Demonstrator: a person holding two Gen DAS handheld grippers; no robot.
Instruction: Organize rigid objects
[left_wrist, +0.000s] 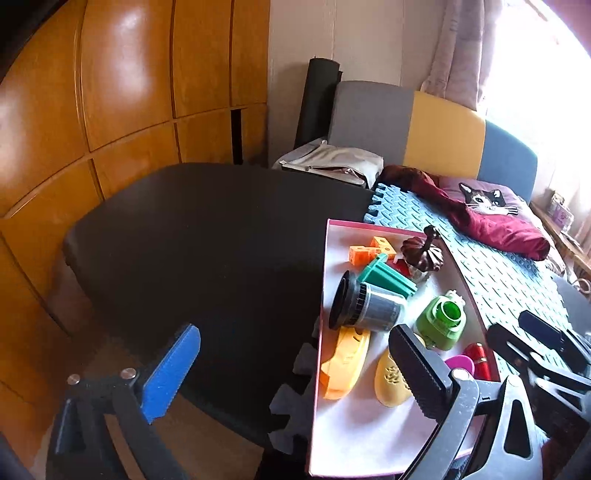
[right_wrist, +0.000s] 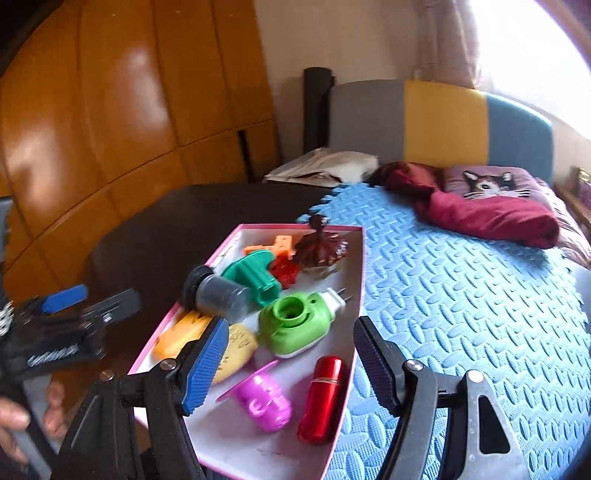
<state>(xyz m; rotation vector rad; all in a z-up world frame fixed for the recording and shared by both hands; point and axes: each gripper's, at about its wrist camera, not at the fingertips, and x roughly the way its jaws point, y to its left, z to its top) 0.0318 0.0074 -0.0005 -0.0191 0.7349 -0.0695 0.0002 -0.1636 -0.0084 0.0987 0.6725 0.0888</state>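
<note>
A pink-rimmed white tray (right_wrist: 354, 280) lies on the bed and holds several small rigid items: a red metal cylinder (right_wrist: 322, 398), a pink plastic piece (right_wrist: 264, 400), a green plug-in device (right_wrist: 295, 323), a grey jar with a black lid (right_wrist: 216, 291), a teal piece (right_wrist: 255, 275) and a brown pumpkin ornament (right_wrist: 319, 249). My right gripper (right_wrist: 290, 369) is open above the tray's near end, around the pink piece and red cylinder. My left gripper (left_wrist: 299, 373) is open at the tray's left edge (left_wrist: 319, 332), empty; it also shows in the right wrist view (right_wrist: 92, 299).
The tray sits half on a blue foam mat (right_wrist: 461, 295) and half on a black mat (left_wrist: 203, 240). A maroon cloth (right_wrist: 487, 218) and cat pillow (right_wrist: 487, 182) lie at the bed's head. A wooden wardrobe (left_wrist: 110, 110) stands to the left.
</note>
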